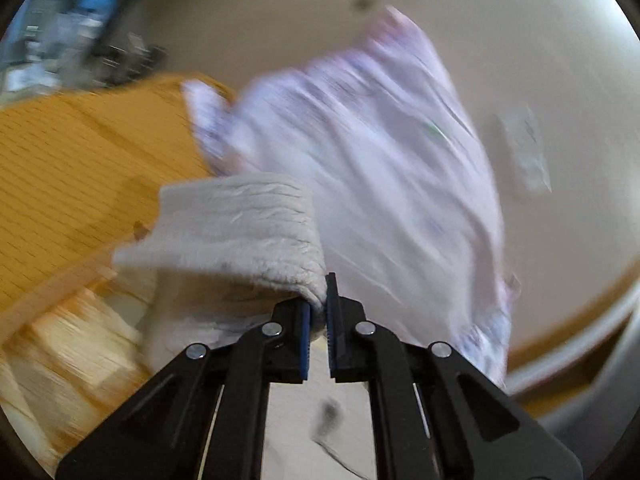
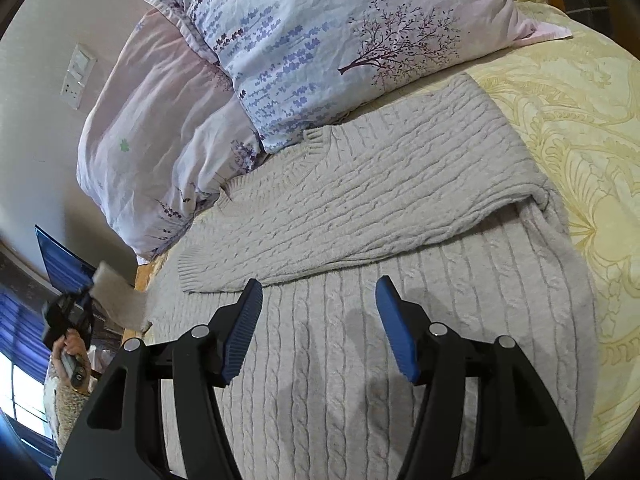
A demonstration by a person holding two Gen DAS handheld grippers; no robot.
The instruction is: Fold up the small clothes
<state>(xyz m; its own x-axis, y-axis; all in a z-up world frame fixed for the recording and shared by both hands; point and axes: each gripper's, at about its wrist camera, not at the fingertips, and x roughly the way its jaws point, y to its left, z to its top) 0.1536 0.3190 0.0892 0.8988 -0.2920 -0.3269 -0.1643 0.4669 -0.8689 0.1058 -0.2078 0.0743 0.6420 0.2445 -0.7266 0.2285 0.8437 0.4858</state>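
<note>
Nearest your lens, the left gripper (image 1: 318,312) is clamped on a ribbed cuff of the grey cable-knit sweater (image 2: 360,208), while the right gripper (image 2: 320,320) hangs with jaws apart over its body at lower centre. The sweater lies across the bed (image 2: 560,128) below the floral pillows (image 2: 320,40). Expect a soft, thick, limp knit that sags and stretches; take it at hems or cuffs.

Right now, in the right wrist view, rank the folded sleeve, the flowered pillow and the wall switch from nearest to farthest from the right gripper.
From the right gripper:
1. Folded sleeve, just ahead, across the sweater.
2. Flowered pillow, beyond the sleeve, at the bed's head.
3. Wall switch, far left, on the wall.
</note>
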